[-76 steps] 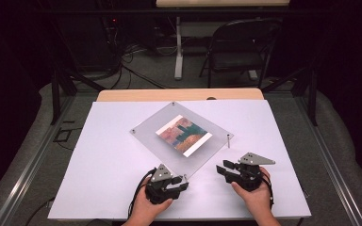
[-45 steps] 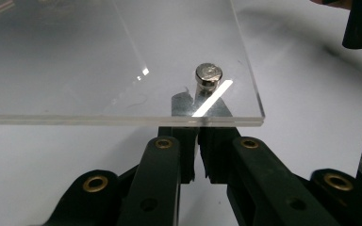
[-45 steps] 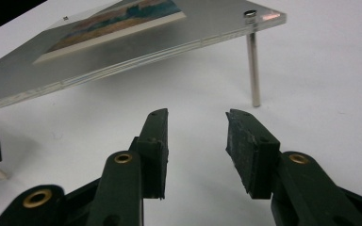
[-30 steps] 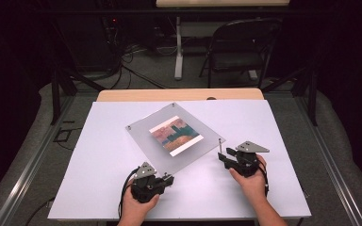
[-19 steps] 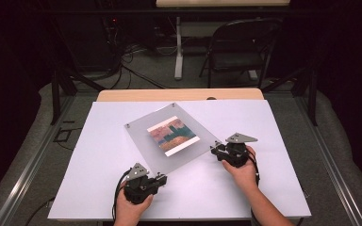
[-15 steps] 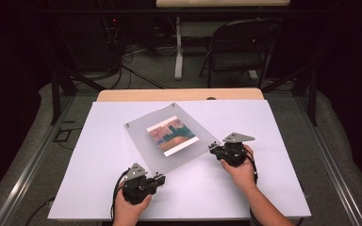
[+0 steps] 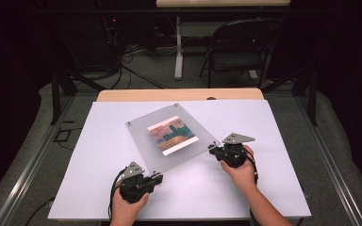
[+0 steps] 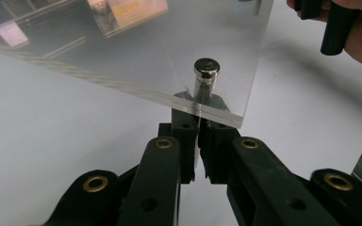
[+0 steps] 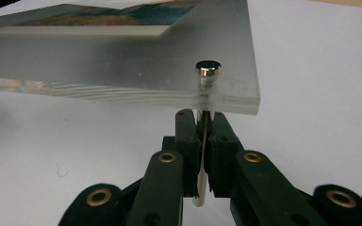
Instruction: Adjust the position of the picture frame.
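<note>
Both grippers' fingers [image 8: 199, 141] [image 9: 201, 141] clamped on acrylic frame [image 7: 169, 134] corner standoffs, their lower ends hidden beneath the panel.

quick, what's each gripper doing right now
Left gripper: shut on the frame's near-corner post.
Right gripper: shut on the frame's right-corner post.

Black tongs [image 8: 199, 136] with brass rivets, grey triangular top plates, trailing black cables

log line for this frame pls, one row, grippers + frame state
left gripper: shut on near corner standoff | right gripper: shut on right corner standoff | acrylic picture frame: on white table, angled
</note>
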`<action>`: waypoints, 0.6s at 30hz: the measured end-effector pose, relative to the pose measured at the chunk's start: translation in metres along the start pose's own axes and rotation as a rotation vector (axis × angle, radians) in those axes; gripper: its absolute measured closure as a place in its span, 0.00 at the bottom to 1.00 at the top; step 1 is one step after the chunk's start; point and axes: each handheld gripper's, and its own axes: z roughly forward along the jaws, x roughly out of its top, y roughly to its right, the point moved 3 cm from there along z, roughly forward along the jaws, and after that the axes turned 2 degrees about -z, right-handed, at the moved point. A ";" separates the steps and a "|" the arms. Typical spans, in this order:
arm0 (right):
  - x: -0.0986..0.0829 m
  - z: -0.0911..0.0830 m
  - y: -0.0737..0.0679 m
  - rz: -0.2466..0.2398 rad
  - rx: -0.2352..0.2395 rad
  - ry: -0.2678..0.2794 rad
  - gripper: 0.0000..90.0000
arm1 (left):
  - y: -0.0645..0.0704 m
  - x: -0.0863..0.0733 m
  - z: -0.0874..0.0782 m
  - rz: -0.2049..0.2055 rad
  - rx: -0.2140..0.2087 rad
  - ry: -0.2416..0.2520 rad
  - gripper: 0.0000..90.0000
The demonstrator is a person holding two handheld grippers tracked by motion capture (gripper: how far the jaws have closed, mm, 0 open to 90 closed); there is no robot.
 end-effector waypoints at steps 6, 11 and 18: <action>-0.001 -0.007 -0.004 -0.006 0.006 0.003 0.95 | -0.007 0.004 -0.003 -0.014 0.014 0.016 0.95; -0.003 -0.015 -0.010 -0.001 0.015 0.013 0.95 | -0.015 0.010 -0.005 -0.021 0.017 0.030 0.95; -0.006 -0.027 -0.018 0.008 0.022 0.024 0.95 | -0.025 0.019 -0.003 -0.021 0.027 0.043 0.94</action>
